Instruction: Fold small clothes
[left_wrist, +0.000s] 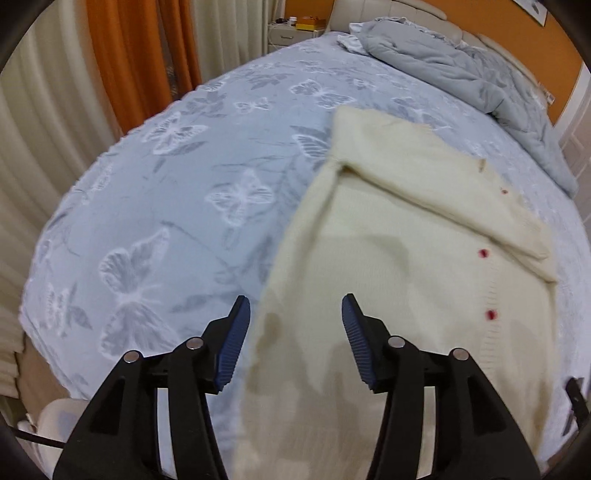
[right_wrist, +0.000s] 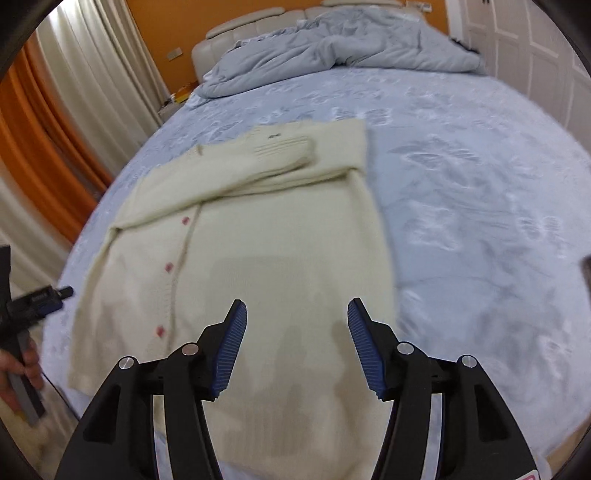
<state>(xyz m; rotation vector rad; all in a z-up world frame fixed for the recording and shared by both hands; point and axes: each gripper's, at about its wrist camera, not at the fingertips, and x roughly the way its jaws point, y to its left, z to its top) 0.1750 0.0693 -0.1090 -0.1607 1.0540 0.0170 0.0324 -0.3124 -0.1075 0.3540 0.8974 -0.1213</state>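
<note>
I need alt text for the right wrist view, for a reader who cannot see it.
The open right gripper hovers over a cream cardigan with pink buttons, lying on a blue butterfly-print bedspread with sleeves folded across its chest. A grey duvet is bunched by the headboard.

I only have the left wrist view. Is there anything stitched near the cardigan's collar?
Observer: Yes, a small dark mark sits on the cardigan by the collar, above some ribbed lines.
Operator: Is the right gripper holding anything?
Observer: No, the right gripper is open above the hem.
Operator: What's beyond the right side of the bed?
Observer: White panelled doors stand there.
</note>
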